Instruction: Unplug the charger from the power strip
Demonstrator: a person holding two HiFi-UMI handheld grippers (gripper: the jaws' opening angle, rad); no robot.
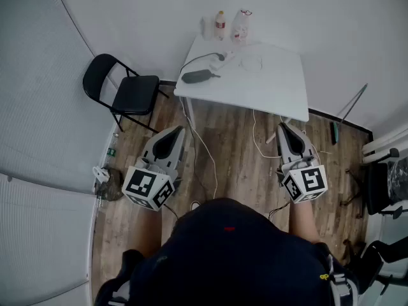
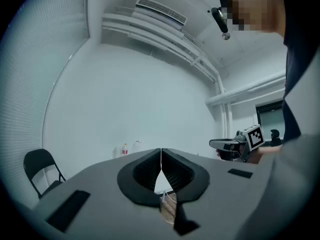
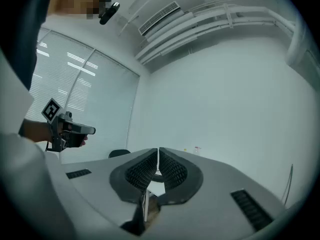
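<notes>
A white table point(image 1: 271, 85) stands ahead of me in the head view. On its left part lies a dark grey charger brick point(image 1: 197, 76), and a black cable runs from it to a plug point(image 1: 220, 57) beside what looks like a white power strip point(image 1: 241, 60) with loose white cable. My left gripper point(image 1: 176, 131) and right gripper point(image 1: 282, 127) are held level over the wooden floor, well short of the table. Both are shut and empty. The left gripper point(image 2: 161, 152) and the right gripper point(image 3: 158, 152) show their jaws pressed together in their own views.
A black folding chair point(image 1: 124, 91) stands left of the table. Two bottles point(image 1: 220, 24) sit at the table's far edge. White cables point(image 1: 258, 142) trail across the floor under it. Small clutter point(image 1: 105, 183) lies at the left wall, and a dark chair point(image 1: 386, 187) stands at the right.
</notes>
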